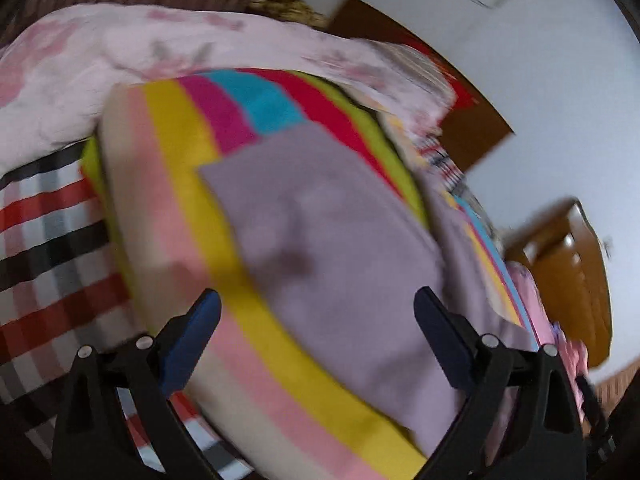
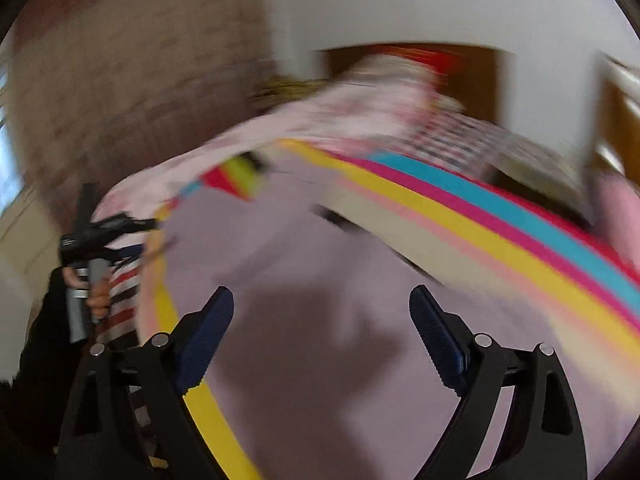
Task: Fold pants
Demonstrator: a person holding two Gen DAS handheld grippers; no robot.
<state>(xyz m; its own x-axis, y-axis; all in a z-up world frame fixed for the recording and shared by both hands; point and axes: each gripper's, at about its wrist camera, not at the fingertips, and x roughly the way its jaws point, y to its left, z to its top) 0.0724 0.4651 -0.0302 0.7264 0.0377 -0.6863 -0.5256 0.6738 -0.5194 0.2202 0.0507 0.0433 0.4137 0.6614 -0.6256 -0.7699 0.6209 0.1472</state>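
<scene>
Lilac pants (image 1: 332,248) lie flat on the rainbow-striped sheet (image 1: 188,184), below the pink floral duvet (image 1: 100,60). Left gripper (image 1: 316,336) and right gripper (image 2: 322,330) both gape wide, empty, above pants. Risk: frames are blurred, so a hasty pinch could grab the sheet too.

Pants (image 1: 340,248): plain lilac/mauve fabric, lying flat on the rainbow-striped bed cover (image 1: 192,184). Left wrist view: centre to lower right of frame, one straight edge at upper left. Right wrist view: fills centre and bottom (motion blur, folds unreadable).
</scene>
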